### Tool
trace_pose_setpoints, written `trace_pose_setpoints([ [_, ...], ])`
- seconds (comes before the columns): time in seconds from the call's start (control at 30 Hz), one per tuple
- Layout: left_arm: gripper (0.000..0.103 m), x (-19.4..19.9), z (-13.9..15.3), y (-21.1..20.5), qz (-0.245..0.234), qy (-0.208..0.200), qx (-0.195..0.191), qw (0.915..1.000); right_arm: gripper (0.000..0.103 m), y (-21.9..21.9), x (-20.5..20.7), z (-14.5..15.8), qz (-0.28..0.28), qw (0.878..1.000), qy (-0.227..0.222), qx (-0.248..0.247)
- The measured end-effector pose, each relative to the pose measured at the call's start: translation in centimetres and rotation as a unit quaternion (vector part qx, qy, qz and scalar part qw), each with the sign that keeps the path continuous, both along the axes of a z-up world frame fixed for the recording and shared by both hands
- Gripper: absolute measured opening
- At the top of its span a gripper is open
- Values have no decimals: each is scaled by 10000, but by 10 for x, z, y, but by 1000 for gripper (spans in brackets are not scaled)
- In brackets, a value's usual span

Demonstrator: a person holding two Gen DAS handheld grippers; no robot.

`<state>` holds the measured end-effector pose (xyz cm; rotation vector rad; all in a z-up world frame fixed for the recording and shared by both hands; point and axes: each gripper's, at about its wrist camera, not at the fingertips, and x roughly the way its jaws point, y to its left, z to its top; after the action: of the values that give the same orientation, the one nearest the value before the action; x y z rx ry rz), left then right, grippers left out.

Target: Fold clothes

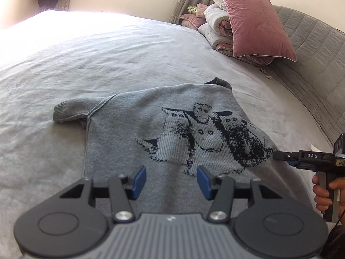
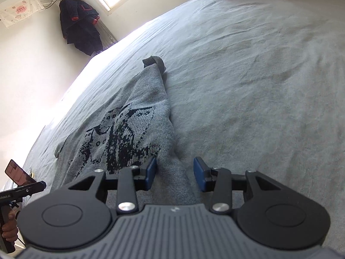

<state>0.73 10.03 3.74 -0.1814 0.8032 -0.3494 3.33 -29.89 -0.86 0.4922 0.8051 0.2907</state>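
The grey sweater (image 1: pixel 163 129) lies flat on the bed (image 1: pixel 107 60), its knitted figure pattern facing up, one side already folded in along a straight edge and one short sleeve (image 1: pixel 71 112) spread out to the side. The left hand-held gripper (image 1: pixel 171 182) hangs over the near hem with its blue pads apart and nothing between them; the right hand-held gripper (image 2: pixel 175 173) hangs at the folded edge, also apart and empty.

The next fold, I judge, is the loose sleeve side: pinch the cloth at hem and shoulder through all layers, lift just clear, carry it over in one sweep and lay it parallel to the folded edge, so the pattern stays unwrinkled.

The left wrist view shows the sleeve, the pink pillow (image 1: pixel 256 23) and the rolled bedding by the headboard; the right wrist view instead shows the folded edge running up to the collar (image 2: pixel 154 62), plus a dark coat (image 2: pixel 79 28) hanging by the window
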Motion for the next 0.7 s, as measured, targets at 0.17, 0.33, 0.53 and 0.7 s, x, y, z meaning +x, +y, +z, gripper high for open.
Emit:
trace_pose_setpoints([
  [0.17,53,40,-10,-18,-95,-219,-166,9996,43,8,32,-2,-30,9998,-99,162],
  [0.33,52,67,-25,-29,-45,-314,-290,9991,43,17,62,-2,-152,9992,-145,353],
  [0.53,52,74,-35,-31,7,-180,-519,9985,24,41,69,4,-108,9989,-290,363],
  [0.7,54,70,-22,-19,-66,-209,-1001,9947,17,70,60,18,194,9977,-624,192],
])
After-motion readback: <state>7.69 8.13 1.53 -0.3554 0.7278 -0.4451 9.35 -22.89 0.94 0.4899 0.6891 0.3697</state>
